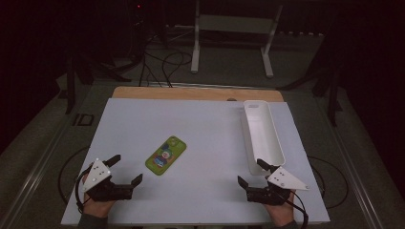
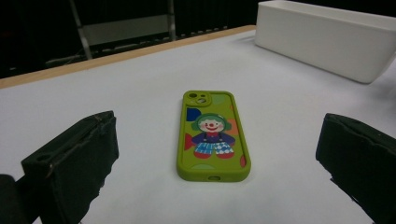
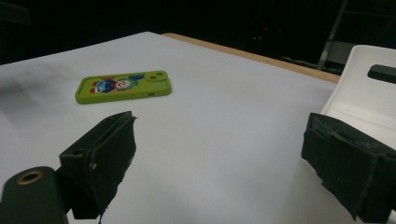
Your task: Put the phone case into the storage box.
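A green phone case (image 1: 165, 155) with a clown picture lies flat on the white table top (image 1: 200, 133), a little left of the middle. In the left gripper view the phone case (image 2: 212, 135) lies straight ahead between the wide-spread jaws, some way off. My left gripper (image 1: 128, 168) rests open at the near left edge, nothing between its fingers. My right gripper (image 1: 251, 172) is open too, at the near right, just below the near end of a long white bin (image 1: 262, 136). The right gripper view has the phone case (image 3: 123, 87) far to its left.
The white bin (image 2: 327, 39) runs along the table's right side, and what shows of its inside is bare. A wooden strip (image 1: 196, 93) edges the far side of the table. Beyond it are a metal stand (image 1: 234, 28) and cables on a dark floor.
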`<state>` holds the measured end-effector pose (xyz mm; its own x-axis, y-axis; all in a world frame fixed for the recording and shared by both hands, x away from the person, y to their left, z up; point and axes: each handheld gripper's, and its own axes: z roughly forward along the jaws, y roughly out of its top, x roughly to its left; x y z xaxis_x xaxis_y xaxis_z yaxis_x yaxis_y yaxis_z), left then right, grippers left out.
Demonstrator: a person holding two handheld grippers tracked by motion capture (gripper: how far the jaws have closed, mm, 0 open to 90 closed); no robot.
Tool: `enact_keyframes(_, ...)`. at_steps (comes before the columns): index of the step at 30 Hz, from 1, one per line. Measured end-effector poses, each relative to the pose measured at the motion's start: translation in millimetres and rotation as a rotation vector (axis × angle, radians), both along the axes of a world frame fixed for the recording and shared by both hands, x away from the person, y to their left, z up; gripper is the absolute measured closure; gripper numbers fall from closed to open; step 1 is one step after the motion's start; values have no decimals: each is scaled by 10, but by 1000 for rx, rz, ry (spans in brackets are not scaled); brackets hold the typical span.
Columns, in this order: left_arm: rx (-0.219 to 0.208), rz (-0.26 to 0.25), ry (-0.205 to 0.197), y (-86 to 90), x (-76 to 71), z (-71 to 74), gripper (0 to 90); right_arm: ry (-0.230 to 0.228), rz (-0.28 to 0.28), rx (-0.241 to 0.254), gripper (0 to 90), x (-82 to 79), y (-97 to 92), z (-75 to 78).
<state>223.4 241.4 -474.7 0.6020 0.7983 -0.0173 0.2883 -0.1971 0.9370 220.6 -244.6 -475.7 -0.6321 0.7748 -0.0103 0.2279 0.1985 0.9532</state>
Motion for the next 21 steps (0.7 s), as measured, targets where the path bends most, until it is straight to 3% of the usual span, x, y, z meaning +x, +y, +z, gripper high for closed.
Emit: enact_keyframes(21, 0, 26, 32, 39, 15, 97, 0, 2, 4, 12, 92, -15, 39, -8)
